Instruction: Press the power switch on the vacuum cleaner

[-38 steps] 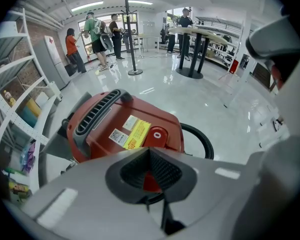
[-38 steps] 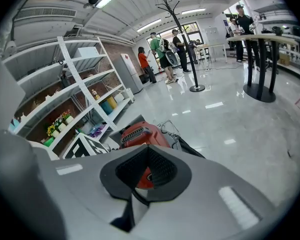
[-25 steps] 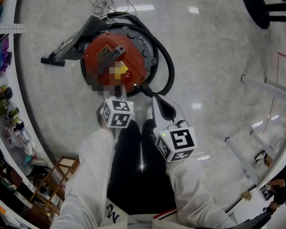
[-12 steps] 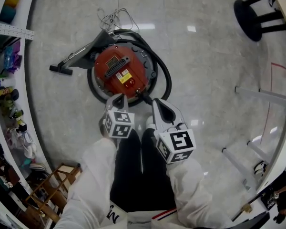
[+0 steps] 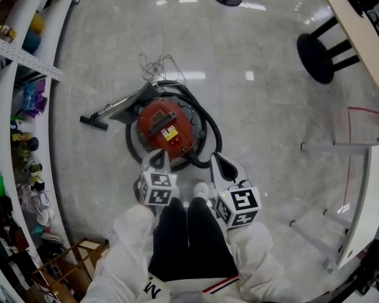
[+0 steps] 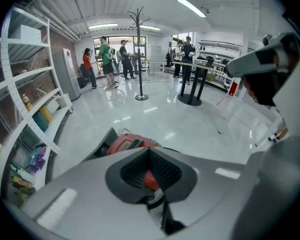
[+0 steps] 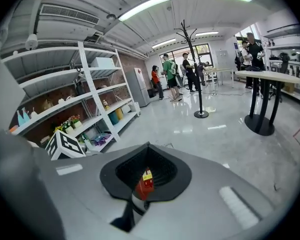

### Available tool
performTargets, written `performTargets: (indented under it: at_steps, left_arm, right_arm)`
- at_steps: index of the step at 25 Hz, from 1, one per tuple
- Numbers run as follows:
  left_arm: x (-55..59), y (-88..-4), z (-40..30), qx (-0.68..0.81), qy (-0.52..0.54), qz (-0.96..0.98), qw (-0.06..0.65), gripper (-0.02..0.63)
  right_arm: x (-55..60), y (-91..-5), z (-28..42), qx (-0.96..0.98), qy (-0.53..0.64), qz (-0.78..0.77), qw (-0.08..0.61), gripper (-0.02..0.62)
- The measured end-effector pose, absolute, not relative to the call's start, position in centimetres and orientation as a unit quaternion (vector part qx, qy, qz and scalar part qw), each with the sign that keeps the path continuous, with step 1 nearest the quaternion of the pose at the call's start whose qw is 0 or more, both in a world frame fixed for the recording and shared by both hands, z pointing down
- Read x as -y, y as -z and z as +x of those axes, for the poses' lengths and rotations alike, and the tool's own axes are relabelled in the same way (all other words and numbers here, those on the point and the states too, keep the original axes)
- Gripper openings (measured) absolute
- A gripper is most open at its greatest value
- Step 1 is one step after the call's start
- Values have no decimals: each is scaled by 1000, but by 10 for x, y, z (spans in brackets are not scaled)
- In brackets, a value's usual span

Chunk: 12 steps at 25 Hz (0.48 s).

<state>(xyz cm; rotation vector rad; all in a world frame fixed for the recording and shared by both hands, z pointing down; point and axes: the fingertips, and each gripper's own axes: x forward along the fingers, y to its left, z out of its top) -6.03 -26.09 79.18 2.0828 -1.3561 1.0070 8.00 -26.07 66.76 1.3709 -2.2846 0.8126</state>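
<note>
The round red vacuum cleaner (image 5: pixel 166 129) lies on the grey floor, with a yellow label (image 5: pixel 170 133) on its lid. Its black hose (image 5: pixel 210 131) loops round the right side, the wand and nozzle (image 5: pixel 96 121) reach left, and the white cord (image 5: pixel 156 65) lies behind. My left gripper (image 5: pixel 158 159) is shut and empty, its tip over the vacuum's near rim. My right gripper (image 5: pixel 218 163) is shut and empty, just right of the hose. In the left gripper view the red body (image 6: pixel 125 143) shows past the closed left gripper (image 6: pixel 149 151). The right gripper (image 7: pixel 148 146) frames a red sliver (image 7: pixel 144 183).
Curved shelves (image 5: pixel 22 137) with small goods line the left. A wooden crate (image 5: pixel 76 257) stands at the lower left. A black stool (image 5: pixel 319 55) and a table (image 5: pixel 360 30) are at the upper right, a white frame (image 5: pixel 341 188) at the right. People stand far off (image 6: pixel 106 59).
The head view has risen, so the vacuum looks smaller and farther. The left gripper's tip has come off the lid back to the near rim. Both grippers stay shut.
</note>
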Motion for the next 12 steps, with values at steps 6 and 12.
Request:
performTargets:
  at_steps: [6, 12]
  left_arm:
    - [277, -737, -65, 510, -337, 763, 211, 0]
    - [267, -689, -65, 524, -308, 765, 213, 0]
  right_arm:
    - [281, -619, 71, 825, -254, 477, 164, 0]
    - [281, -581, 67, 838, -239, 462, 164, 0]
